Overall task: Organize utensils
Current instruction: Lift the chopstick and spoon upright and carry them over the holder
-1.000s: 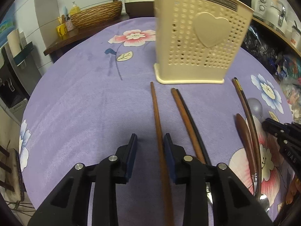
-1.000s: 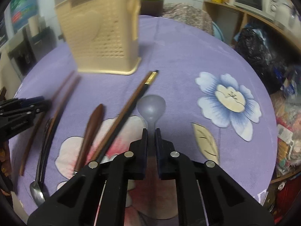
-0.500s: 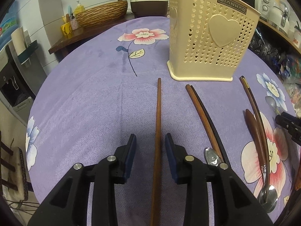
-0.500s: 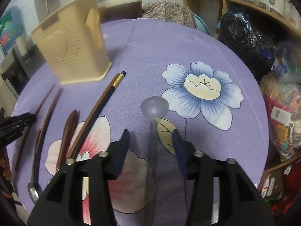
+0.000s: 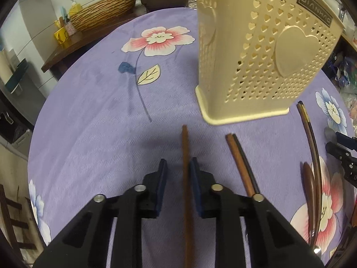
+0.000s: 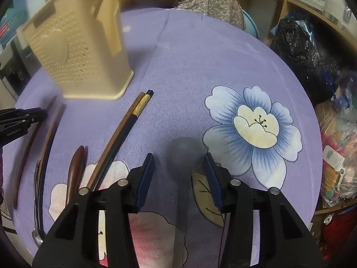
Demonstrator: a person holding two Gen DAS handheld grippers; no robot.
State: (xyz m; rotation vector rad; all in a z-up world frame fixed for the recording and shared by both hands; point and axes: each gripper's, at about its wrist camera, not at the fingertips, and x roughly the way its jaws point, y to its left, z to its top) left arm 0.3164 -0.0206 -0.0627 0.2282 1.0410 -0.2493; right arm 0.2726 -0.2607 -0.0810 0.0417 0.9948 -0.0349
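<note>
My left gripper [image 5: 177, 167] is closing around a brown wooden chopstick [image 5: 185, 178]; my right gripper [image 6: 179, 164], closing, straddles a grey translucent spoon [image 6: 184, 154].

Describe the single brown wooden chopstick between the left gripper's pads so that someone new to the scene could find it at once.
Start at the cream perforated plastic utensil holder standing on the purple flowered tablecloth. In front of its base, the leftmost stick is the single brown wooden chopstick, running between the closing pads of the left gripper. Unlike the brown-and-black pair beside it, it lies alone.

Purple floral tablecloth [image 5: 93, 116]: cream holder [image 5: 256, 67], chopsticks [image 5: 242, 163], spoons [image 6: 74, 169].
</note>
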